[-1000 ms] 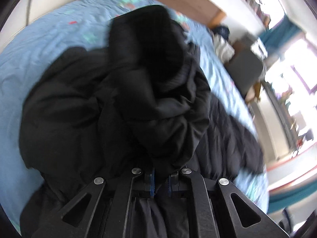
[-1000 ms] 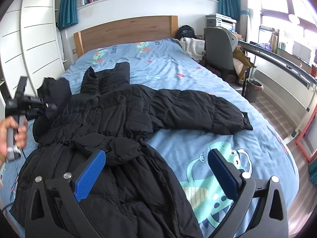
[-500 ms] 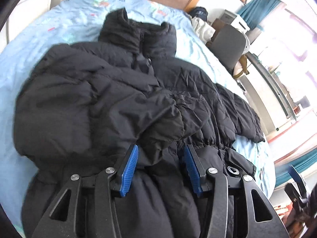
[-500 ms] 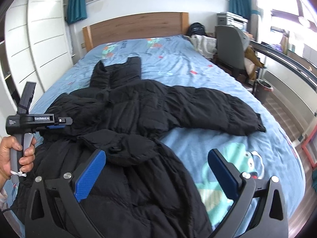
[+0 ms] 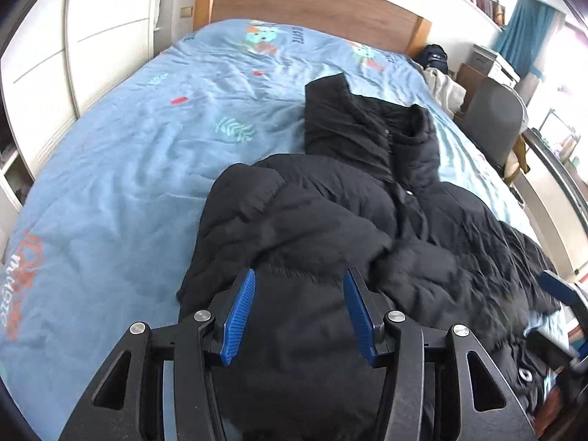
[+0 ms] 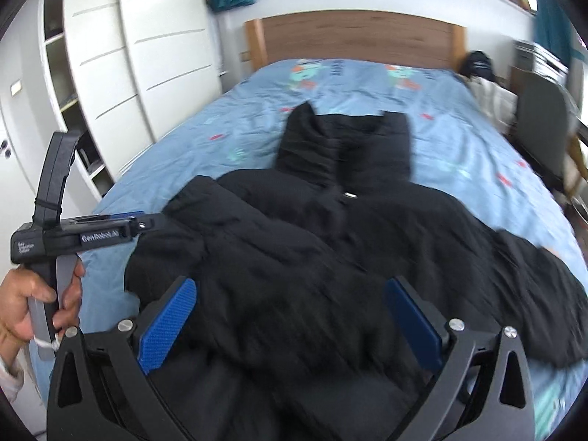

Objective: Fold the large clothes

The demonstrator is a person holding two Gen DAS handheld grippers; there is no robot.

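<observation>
A black puffer jacket [image 5: 330, 220] lies face up on the blue bed sheet [image 5: 128, 147], its collar [image 6: 345, 139] toward the headboard. One sleeve [image 6: 228, 242] lies folded across the chest, while the other sleeve [image 6: 533, 294] stretches out to the right. My left gripper [image 5: 299, 279] hovers open over the folded sleeve, pads clear of the cloth. It also shows at the left of the right wrist view, left gripper [image 6: 147, 220], held by a hand [image 6: 22, 305]. My right gripper [image 6: 292, 286] stands wide open above the jacket's middle, holding nothing.
The wooden headboard [image 6: 352, 36] closes the far end of the bed. White wardrobe doors [image 6: 147, 55] run along the left side. A grey chair [image 5: 492, 117] and piled clothes [image 5: 444, 84] stand by the right side. Bare sheet [image 6: 459, 128] surrounds the collar.
My left gripper let go of the sleeve, opened and drew back; the sleeve now lies across the chest. My right gripper swung left over the jacket's middle.
</observation>
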